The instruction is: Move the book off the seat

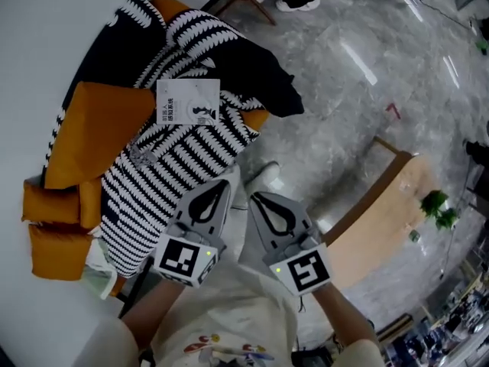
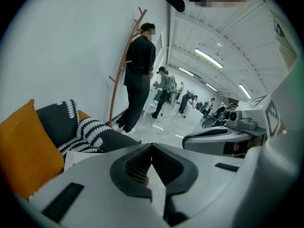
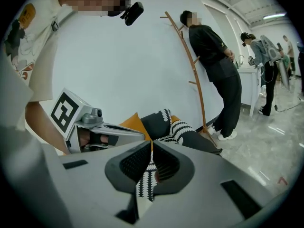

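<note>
A white book [image 1: 187, 102] lies flat on a black-and-white striped blanket [image 1: 176, 159] that is draped over the orange seat [image 1: 99, 128]. Both grippers hover side by side below the book, over the blanket's near edge and apart from the book. My left gripper [image 1: 224, 183] is shut with nothing between its jaws, and its tips meet in the left gripper view [image 2: 151, 146]. My right gripper [image 1: 254, 196] is also shut and empty [image 3: 152, 144]. A white corner of the book [image 2: 78, 158] shows just left of the left jaws.
A wooden bench [image 1: 382, 205] with a small green plant [image 1: 435, 203] stands on the marble floor to the right. A wooden coat rack [image 3: 192, 75] leans at the wall beyond the seat, and a person in black [image 3: 216, 65] stands beside it. More people stand farther off.
</note>
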`<state>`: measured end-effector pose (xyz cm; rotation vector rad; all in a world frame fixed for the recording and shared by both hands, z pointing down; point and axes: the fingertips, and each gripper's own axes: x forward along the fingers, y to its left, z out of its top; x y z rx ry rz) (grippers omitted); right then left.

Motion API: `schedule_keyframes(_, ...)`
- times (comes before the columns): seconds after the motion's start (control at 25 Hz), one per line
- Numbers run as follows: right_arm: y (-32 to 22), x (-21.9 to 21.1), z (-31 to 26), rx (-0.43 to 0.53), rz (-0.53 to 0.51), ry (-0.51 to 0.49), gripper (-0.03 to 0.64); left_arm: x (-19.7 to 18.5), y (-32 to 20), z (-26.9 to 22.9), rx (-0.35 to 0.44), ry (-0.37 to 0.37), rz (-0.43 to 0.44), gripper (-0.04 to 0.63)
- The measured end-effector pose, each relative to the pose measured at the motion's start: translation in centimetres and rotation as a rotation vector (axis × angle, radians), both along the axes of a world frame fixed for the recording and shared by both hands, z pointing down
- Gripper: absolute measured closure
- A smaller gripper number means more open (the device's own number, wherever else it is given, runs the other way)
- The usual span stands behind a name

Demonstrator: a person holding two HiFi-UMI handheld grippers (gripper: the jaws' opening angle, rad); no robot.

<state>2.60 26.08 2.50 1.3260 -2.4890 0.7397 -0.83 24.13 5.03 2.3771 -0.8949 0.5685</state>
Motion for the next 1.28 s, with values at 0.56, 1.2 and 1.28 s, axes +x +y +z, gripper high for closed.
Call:
schedule_keyframes(0.56,-6.3,-6.7,9.0,-0.107,-0.094,-0.11,0.504,-6.1,-4.7,9.0,-0.092,0.005,-0.112,0.588)
schedule_keyframes(1.2,-14.7,-10.2,22.1,-0.255,-0.084,-0.183,0.41,-10.7,-10.8,20.3,-0.116,-0.108,-0.227,0.588)
schedule_keyframes(1.28,-15.8,-10.5,23.2,-0.262,-0.073,-0.195,0.401,-10.7,-11.4,21.2,-0.123,-0.112,-0.24,0.588)
